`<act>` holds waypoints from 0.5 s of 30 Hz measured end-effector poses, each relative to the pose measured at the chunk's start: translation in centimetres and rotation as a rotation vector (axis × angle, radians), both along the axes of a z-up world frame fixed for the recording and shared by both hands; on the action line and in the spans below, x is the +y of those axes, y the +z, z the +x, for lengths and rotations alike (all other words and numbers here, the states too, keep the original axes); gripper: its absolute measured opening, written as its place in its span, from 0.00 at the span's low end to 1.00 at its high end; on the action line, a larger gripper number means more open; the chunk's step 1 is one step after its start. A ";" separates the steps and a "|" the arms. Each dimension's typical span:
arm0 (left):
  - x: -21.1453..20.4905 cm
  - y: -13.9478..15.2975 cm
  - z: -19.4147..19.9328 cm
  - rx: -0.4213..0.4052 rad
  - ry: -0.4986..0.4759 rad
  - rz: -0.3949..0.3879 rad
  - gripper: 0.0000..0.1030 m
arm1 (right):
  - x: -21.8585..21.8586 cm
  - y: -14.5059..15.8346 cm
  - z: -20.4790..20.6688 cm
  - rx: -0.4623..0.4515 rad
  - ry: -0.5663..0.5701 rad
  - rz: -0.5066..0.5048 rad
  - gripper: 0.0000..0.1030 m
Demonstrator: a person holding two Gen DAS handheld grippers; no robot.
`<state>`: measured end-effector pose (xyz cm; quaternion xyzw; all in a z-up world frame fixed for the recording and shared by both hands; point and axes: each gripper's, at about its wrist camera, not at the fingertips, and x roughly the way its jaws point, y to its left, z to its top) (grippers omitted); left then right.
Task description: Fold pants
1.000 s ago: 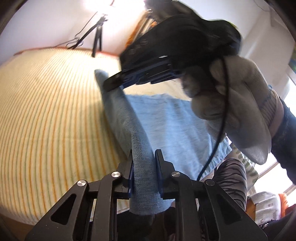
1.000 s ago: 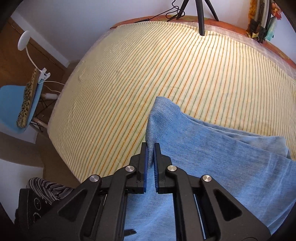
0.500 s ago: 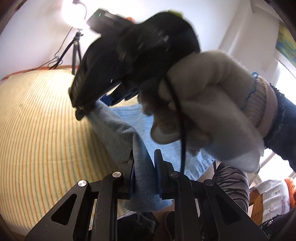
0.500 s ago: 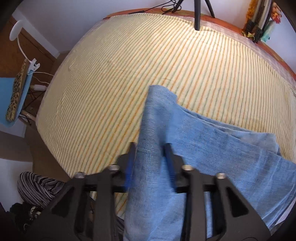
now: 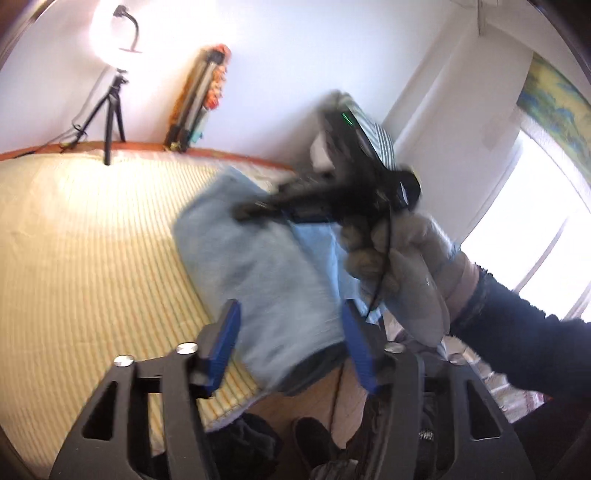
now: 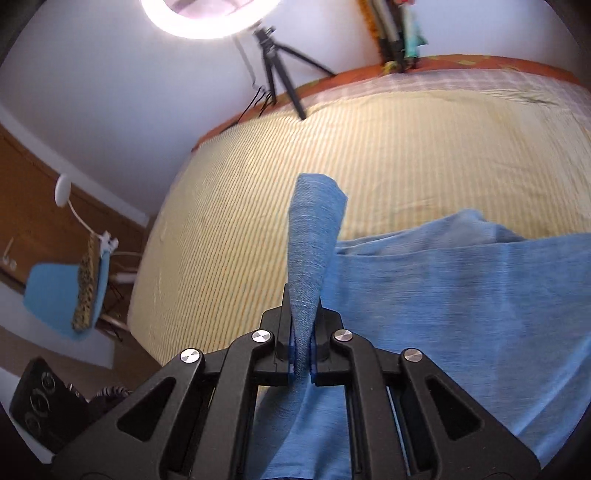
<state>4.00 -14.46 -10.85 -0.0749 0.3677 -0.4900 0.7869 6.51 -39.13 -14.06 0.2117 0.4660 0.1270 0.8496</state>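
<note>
Blue pants [image 6: 443,314]: soft woven denim-like cloth, light blue, spread in layered folds over the near part of a bed [image 6: 406,155]; one edge hanging over the bed's near side in the left wrist view.

Bed cover: pale yellow, fine stripes, smooth, slightly wrinkled at the far right corner. No containers in view.

Right gripper [image 6: 303,354]: black frame, silver bolts, blue pads. Jaws nearly closed, pinching a narrow upright fold of the pants that rises to a rounded tip above the fingers. Seen also from the left wrist camera as a blurred black shape [image 5: 295,214] over the cloth, held in a grey gloved hand [image 5: 402,273] with a dark sleeve and a thin black cable.

Left gripper [image 5: 291,339]: same build, jaws spread wide, blue pads [image 5: 225,339] on either side of the pants' hanging edge, gripping nothing. Contact between pads and cloth hard to judge through motion blur.

Background: ring light [image 6: 210,14], glare washing out its centre; black tripod [image 6: 277,70] standing at the bed's far edge; bundle of coloured items [image 5: 199,96] leaning on a white wall, detail unclear. Blue chair [image 6: 62,291] with a leopard-print item and a white clip lamp [image 6: 62,192] beside the bed. Bright window [image 5: 535,240], overexposed. Floor items under the left gripper dark, cut off, not identifiable.
</note>
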 end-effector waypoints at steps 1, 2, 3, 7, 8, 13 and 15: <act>0.0 0.1 0.3 -0.017 0.020 0.007 0.60 | -0.9 0.2 -0.4 -0.009 -0.012 0.005 0.06; -0.2 0.0 0.9 -0.032 0.045 0.044 0.60 | -1.7 0.4 -0.7 -0.017 -0.025 0.009 0.06; -0.3 -0.4 1.3 -0.038 0.070 0.072 0.60 | -2.4 0.5 -1.0 -0.023 -0.032 0.015 0.06; -2.7 -2.7 3.3 -0.006 0.093 0.150 0.59 | -4.9 0.7 -2.1 -0.043 -0.064 0.014 0.06; -3.7 -3.2 3.6 -0.002 0.075 0.168 0.57 | -5.5 0.6 -2.2 -0.044 -0.071 0.013 0.06; -10.1 -5.5 3.0 -0.046 -0.039 0.249 0.57 | -9.3 0.2 -3.6 -0.042 -0.125 0.003 0.05; -12.1 -5.8 1.9 -0.063 -0.090 0.258 0.57 | -10.9 0.4 -4.1 -0.044 -0.147 -0.004 0.05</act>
